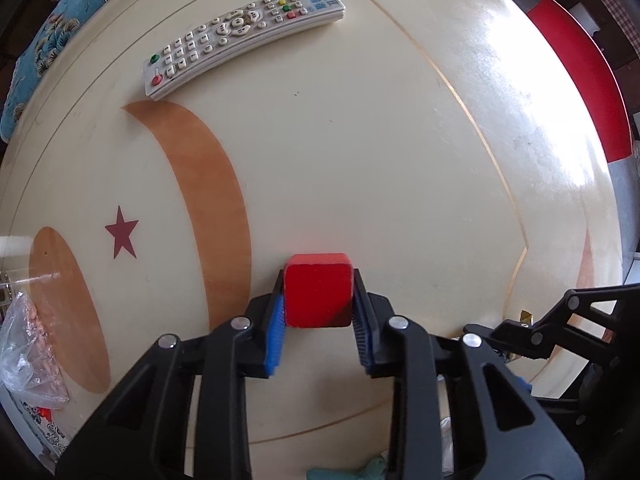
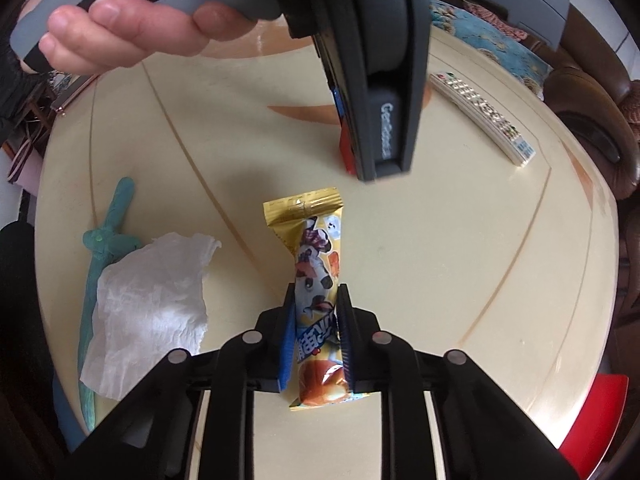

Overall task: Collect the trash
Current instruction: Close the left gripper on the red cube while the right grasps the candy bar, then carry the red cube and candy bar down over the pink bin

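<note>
The left tool (image 1: 318, 304) is clamped on a small red cube with rounded corners (image 1: 318, 294), which sits on the round cream surface (image 1: 360, 140), blue pads pressing both its sides. The right tool (image 2: 314, 332) is clamped on a long yellow snack wrapper with cartoon print (image 2: 316, 280) that lies on the same surface. A crumpled white paper tissue (image 2: 148, 300) lies just beside the wrapper, partly over a teal toy sword (image 2: 106, 248). A white remote control (image 1: 244, 34) lies well apart.
</note>
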`<control>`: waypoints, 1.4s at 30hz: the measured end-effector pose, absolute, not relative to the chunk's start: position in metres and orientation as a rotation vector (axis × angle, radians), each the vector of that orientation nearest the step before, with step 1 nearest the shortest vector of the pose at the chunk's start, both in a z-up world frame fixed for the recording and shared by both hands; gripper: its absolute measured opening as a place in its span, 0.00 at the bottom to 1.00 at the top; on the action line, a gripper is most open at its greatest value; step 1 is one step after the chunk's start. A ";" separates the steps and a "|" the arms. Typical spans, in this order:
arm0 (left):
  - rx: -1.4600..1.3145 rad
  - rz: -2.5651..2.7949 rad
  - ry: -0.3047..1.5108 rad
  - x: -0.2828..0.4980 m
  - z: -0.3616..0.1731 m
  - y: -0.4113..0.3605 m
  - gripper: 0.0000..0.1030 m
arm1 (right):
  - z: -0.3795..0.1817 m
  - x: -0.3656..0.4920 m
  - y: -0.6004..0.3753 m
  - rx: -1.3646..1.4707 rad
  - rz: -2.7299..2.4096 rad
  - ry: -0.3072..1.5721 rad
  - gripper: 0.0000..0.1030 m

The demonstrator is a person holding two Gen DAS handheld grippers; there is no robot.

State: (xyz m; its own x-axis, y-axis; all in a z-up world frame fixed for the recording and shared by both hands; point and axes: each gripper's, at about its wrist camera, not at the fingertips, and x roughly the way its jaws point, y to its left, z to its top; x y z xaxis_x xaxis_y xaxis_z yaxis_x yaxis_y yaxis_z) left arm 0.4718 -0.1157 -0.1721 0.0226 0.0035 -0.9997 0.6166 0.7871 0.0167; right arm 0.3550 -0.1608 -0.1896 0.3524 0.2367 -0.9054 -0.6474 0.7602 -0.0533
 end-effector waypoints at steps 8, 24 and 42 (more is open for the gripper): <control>0.516 -0.476 1.471 0.468 -0.165 -0.114 0.29 | -0.189 0.342 -0.171 -0.373 0.498 1.075 0.17; 0.450 -0.463 1.376 0.428 -0.096 -0.077 0.29 | -0.135 0.323 -0.184 -0.286 0.342 1.028 0.15; 0.465 -0.493 1.183 0.287 0.002 -0.043 0.29 | -0.022 0.204 -0.169 -0.223 0.271 0.895 0.15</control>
State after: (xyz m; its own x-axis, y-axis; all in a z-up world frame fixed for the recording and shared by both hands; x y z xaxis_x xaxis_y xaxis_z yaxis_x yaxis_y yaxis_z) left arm 0.2873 -0.0431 0.0024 0.2982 -0.1190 -0.9471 0.5892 0.8035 0.0846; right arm 0.2042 -0.1685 -0.0218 0.5952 0.1390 -0.7915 -0.3236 0.9430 -0.0778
